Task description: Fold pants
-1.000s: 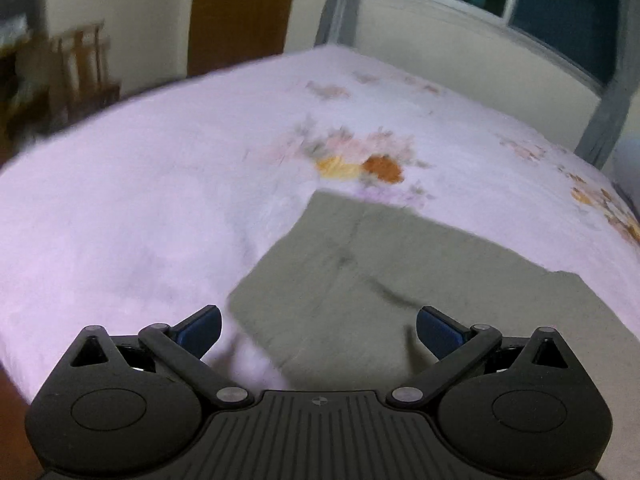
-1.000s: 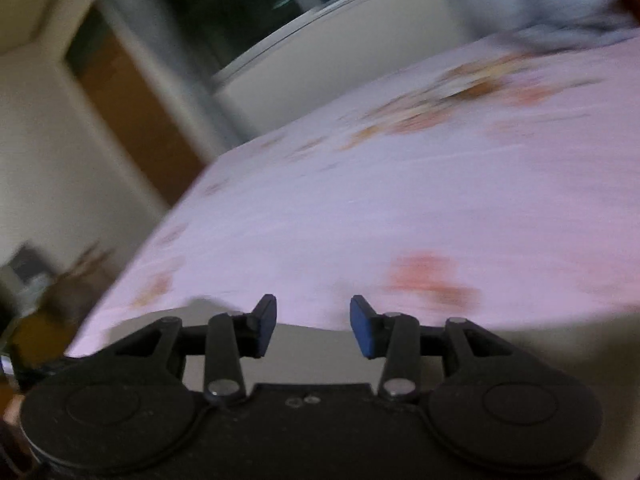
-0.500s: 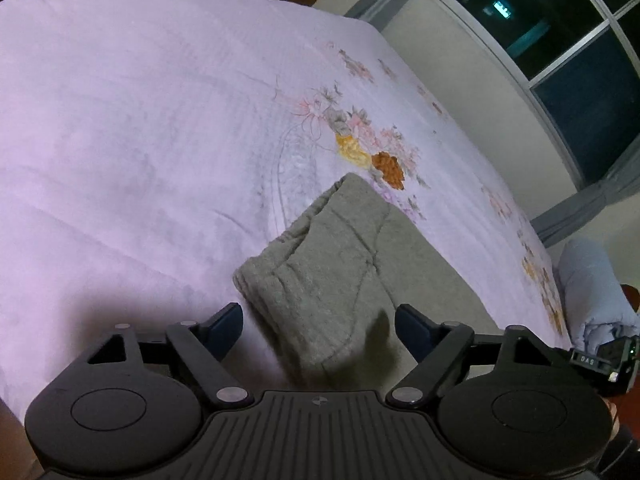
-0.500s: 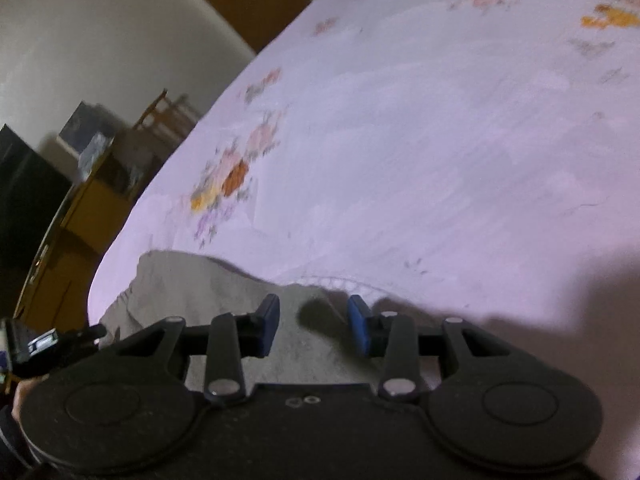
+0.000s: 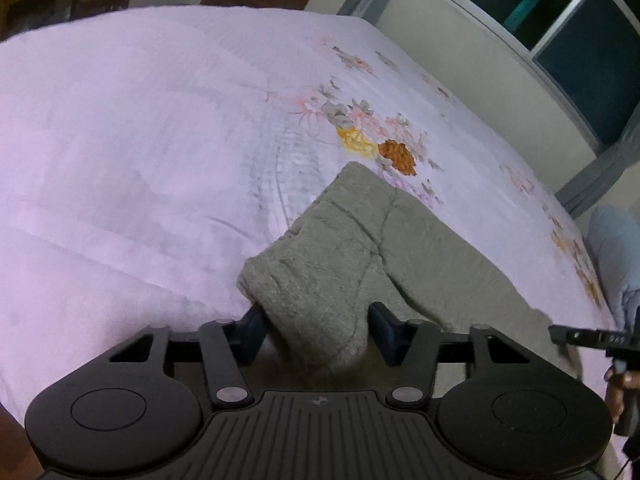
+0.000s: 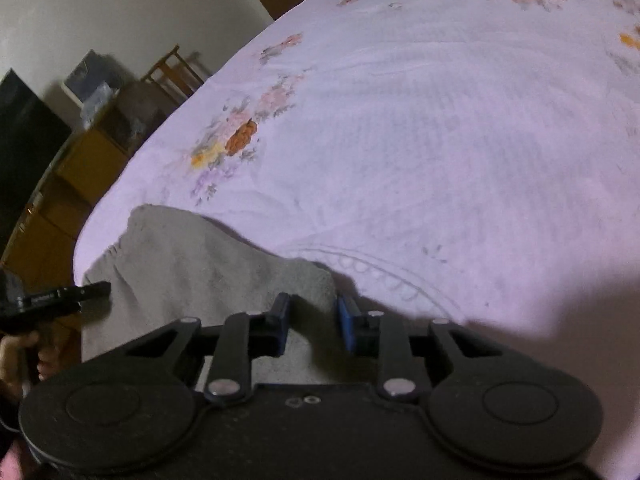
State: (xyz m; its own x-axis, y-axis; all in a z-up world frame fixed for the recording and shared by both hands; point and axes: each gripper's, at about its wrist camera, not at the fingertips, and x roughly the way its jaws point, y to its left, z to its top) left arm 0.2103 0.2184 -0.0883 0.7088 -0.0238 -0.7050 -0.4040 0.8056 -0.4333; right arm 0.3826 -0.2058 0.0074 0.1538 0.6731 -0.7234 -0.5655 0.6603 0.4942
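Observation:
Grey-green fleece pants [image 5: 360, 252] lie folded on a pink floral bedspread [image 5: 140, 140]. In the left wrist view my left gripper [image 5: 316, 330] is open, its fingers straddling the near corner of the pants. In the right wrist view the pants [image 6: 200, 264] lie at lower left, and my right gripper [image 6: 312, 326] is open with its fingers around another corner of the cloth. Neither pair of jaws has closed on the cloth. The other gripper's tip shows at the edge of each view.
A window [image 5: 560, 12] and grey curtain stand beyond the bed's far side. A blue-grey pillow [image 5: 616, 256] lies at the right. A wooden chair [image 6: 176, 72] and cabinets [image 6: 72, 184] stand past the bed's left edge. The bed's near edge is close under both grippers.
Both grippers have come down to the pants. The left gripper's jaws have narrowed around the near corner. The right gripper now straddles the other corner.

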